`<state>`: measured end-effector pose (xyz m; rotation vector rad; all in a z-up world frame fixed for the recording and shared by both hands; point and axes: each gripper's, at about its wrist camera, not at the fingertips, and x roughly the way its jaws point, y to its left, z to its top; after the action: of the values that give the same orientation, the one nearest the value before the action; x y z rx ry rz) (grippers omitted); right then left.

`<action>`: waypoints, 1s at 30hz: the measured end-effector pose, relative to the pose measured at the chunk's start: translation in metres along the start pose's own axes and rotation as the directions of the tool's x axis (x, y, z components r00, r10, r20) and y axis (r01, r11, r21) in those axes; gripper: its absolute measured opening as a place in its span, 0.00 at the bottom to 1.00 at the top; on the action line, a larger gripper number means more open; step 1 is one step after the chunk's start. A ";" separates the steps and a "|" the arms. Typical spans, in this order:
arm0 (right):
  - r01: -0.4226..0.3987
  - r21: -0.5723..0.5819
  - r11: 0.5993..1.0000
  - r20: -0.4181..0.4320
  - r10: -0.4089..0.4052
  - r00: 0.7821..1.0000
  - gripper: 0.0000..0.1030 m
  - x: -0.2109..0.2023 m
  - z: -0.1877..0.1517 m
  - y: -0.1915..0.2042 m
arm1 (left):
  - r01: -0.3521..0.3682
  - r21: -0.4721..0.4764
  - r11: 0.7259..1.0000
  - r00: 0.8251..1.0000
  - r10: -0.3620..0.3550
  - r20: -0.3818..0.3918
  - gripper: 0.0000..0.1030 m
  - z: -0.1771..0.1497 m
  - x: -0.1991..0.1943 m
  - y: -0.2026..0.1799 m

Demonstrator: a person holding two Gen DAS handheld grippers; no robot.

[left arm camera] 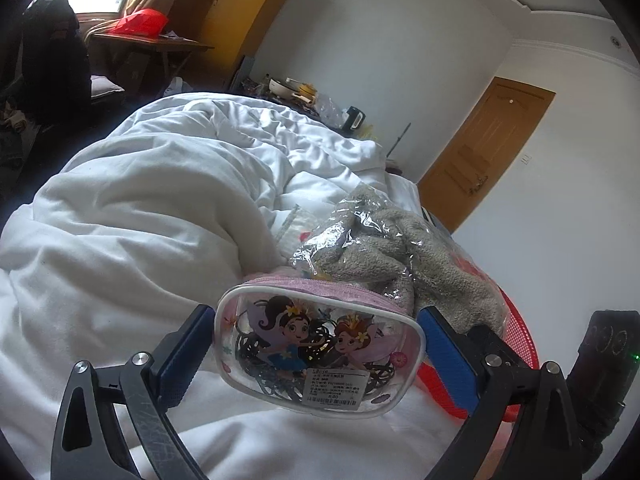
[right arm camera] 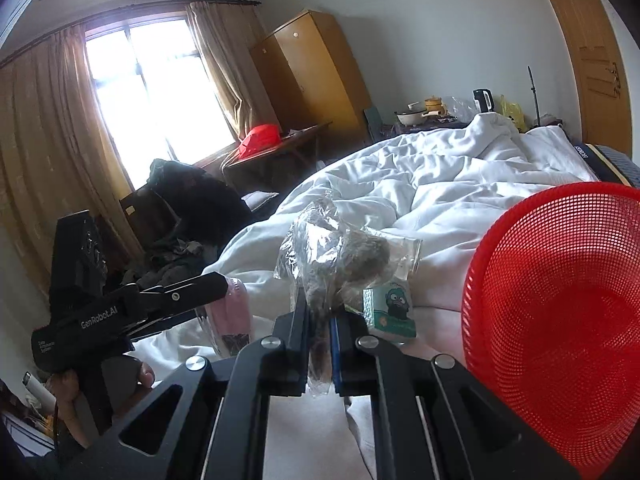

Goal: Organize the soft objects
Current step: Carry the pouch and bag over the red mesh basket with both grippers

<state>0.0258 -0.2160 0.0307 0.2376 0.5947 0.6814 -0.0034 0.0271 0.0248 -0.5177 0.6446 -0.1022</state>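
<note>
My left gripper (left arm camera: 318, 320) is shut on a clear pouch (left arm camera: 320, 356) with a pink zipper edge and two cartoon fairies; its blue pads (left arm camera: 444, 352) press both ends. Just behind it hangs a grey fluffy cloth in a crinkled plastic bag (left arm camera: 404, 252). In the right wrist view my right gripper (right arm camera: 320, 320) is shut on that bagged grey cloth (right arm camera: 340, 256), which sticks up above the fingers. The left gripper (right arm camera: 212, 296) shows at the left there, holding the pink-edged pouch (right arm camera: 236, 312). A red mesh basket (right arm camera: 560, 320) stands close on the right.
Everything is above a bed with a rumpled white quilt (left arm camera: 140, 208). A small packet with a green cartoon figure (right arm camera: 394, 308) lies on the quilt by the bag. A person's hand (right arm camera: 68, 392) grips the left tool. A desk, a wardrobe and a cluttered side table stand beyond the bed.
</note>
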 end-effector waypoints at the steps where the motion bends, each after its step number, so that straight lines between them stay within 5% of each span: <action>1: -0.004 -0.005 1.000 0.006 0.004 1.000 0.08 -0.008 0.003 -0.001 | 0.007 0.009 1.000 1.000 -0.006 -0.008 0.99 0.001 0.000 -0.006; 7: 0.021 -0.011 1.000 0.019 -0.021 1.000 0.08 -0.063 0.012 -0.024 | 0.070 0.065 0.995 0.994 -0.064 -0.093 0.99 0.001 0.013 -0.055; 19: 0.272 0.099 0.957 -0.004 -0.273 0.962 0.08 -0.135 -0.013 -0.135 | 0.171 0.211 0.963 0.963 -0.119 -0.241 0.99 -0.009 0.066 -0.182; 30: 0.340 0.229 0.912 -0.041 -0.340 0.939 0.08 -0.148 -0.028 -0.190 | 0.130 0.389 0.912 0.945 0.004 -0.326 0.99 -0.042 0.143 -0.262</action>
<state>0.0164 -0.4561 -0.0017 0.3428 0.6969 0.2720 0.1033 -0.2544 0.0462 -0.1147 0.8990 -0.3815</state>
